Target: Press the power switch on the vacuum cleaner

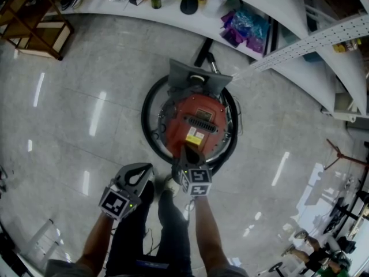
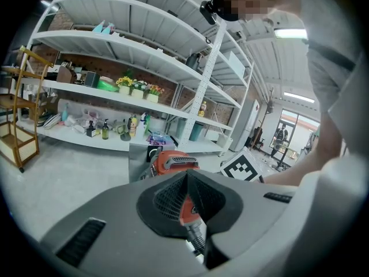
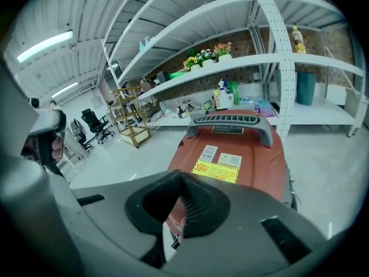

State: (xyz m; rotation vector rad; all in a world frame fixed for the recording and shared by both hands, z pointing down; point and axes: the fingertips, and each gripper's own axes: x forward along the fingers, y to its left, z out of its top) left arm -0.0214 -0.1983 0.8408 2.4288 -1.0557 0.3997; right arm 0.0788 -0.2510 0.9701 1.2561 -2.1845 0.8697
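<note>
On red plastic vacuum cleaner (image 1: 196,123): yellow sticker (image 3: 215,171), print unreadable; ribbed grey handle (image 3: 233,123). Right gripper (image 3: 183,176), left gripper (image 2: 187,175): jaws together, empty.

Your right gripper (image 1: 188,151) overlaps the near edge of the red vacuum cleaner (image 1: 199,115); your left gripper (image 1: 137,175) sits clear of it.

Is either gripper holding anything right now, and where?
Nothing is held: left gripper and right gripper are both shut and empty, the right pointed at the vacuum cleaner.
</note>
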